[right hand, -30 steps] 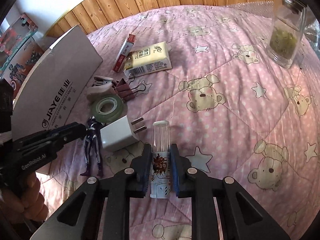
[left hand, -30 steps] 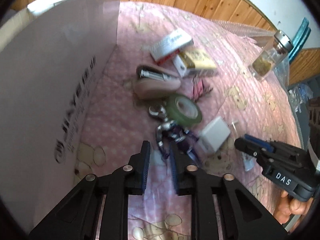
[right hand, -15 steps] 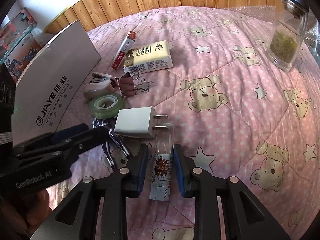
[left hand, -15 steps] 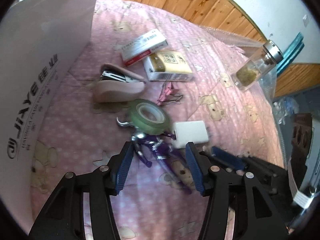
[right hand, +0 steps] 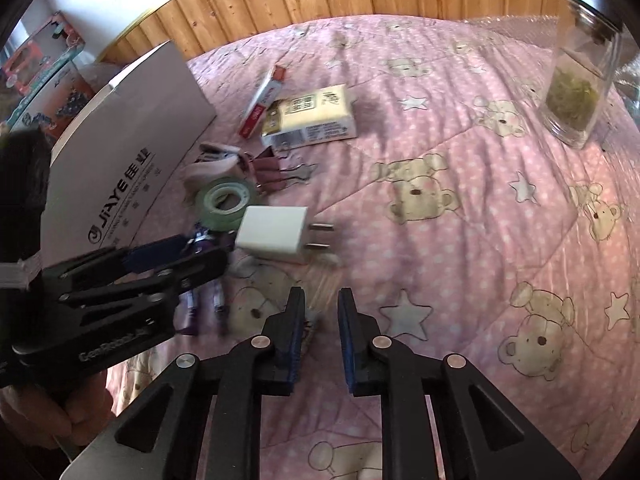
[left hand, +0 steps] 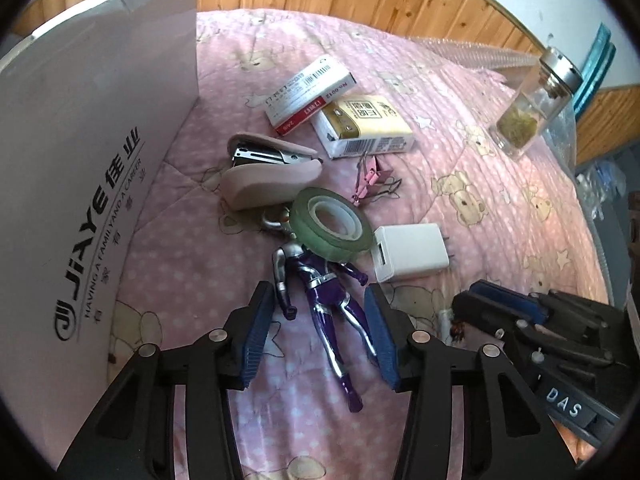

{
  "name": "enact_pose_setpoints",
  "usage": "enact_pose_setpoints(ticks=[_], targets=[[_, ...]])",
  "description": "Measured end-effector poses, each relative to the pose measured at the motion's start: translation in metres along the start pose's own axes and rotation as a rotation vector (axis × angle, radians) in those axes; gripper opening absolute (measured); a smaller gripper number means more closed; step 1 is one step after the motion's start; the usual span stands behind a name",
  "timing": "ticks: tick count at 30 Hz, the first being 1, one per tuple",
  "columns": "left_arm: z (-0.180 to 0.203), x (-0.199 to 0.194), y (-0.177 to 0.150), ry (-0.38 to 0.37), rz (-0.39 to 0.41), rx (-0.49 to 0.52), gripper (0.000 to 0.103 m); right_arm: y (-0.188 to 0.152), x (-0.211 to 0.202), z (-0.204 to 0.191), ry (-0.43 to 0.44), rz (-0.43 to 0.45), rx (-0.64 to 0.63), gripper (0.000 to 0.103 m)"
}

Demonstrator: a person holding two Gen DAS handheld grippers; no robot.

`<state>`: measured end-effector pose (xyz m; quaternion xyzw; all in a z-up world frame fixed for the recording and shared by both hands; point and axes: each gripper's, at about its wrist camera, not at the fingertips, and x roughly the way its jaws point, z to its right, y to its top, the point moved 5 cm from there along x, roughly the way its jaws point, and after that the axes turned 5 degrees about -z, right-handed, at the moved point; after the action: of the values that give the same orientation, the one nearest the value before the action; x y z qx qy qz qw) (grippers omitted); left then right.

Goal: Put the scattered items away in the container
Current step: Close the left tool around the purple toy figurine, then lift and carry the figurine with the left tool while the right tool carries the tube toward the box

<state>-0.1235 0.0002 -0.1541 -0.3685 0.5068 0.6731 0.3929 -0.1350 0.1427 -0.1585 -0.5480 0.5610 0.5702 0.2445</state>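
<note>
Daylight is flooding in soft and even, washing the pink bear-print quilt (left hand: 460, 128) bright. The white box wall (left hand: 92, 152) is glaring a little, and the glass jar (right hand: 580, 80) is catching highlights. Shadows are staying faint under the tape roll (left hand: 330, 226) and charger (right hand: 276, 234). Both views are bulging at the rims with black corners. Near the right gripper (right hand: 320, 332), a streak of motion blur is smearing the quilt.
</note>
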Motion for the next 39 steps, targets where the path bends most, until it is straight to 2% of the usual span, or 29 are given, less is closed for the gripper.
enact_pose_setpoints(ticks=[1, 2, 3, 5, 7, 8, 13, 25, 28, 39], targets=[[0.006, 0.003, 0.0, 0.012, 0.015, 0.03, 0.059, 0.0, 0.002, -0.001, 0.012, -0.005, 0.0, 0.035], [0.009, 0.004, 0.0, 0.047, 0.024, 0.059, 0.059, -0.001, 0.008, -0.003, 0.024, -0.023, -0.001, 0.04], [0.013, 0.006, 0.0, 0.083, 0.031, 0.105, 0.057, -0.001, 0.008, -0.004, 0.005, -0.007, -0.008, 0.038], [0.013, 0.006, -0.001, 0.101, 0.035, 0.128, 0.052, -0.001, 0.01, -0.009, -0.043, 0.005, -0.057, 0.036], [0.01, 0.004, 0.001, 0.075, 0.024, 0.101, 0.051, 0.002, 0.009, -0.01, -0.053, 0.01, -0.078, 0.02], [0.007, 0.002, 0.002, 0.053, 0.018, 0.079, 0.051, 0.003, 0.009, -0.009, -0.049, 0.007, -0.073, 0.019], [-0.003, -0.009, -0.002, -0.005, -0.007, 0.021, 0.051, 0.007, 0.002, -0.008, -0.012, 0.017, -0.053, 0.019], [-0.001, -0.058, -0.003, -0.04, 0.053, 0.003, 0.051, -0.004, -0.042, 0.0, 0.047, 0.061, -0.009, 0.019], [0.001, -0.068, -0.002, -0.051, 0.066, -0.001, 0.051, -0.018, -0.045, -0.019, 0.051, 0.067, -0.013, 0.019], [0.006, -0.102, 0.007, -0.091, 0.121, -0.017, 0.051, -0.001, -0.056, -0.053, 0.072, 0.117, -0.046, 0.019]])
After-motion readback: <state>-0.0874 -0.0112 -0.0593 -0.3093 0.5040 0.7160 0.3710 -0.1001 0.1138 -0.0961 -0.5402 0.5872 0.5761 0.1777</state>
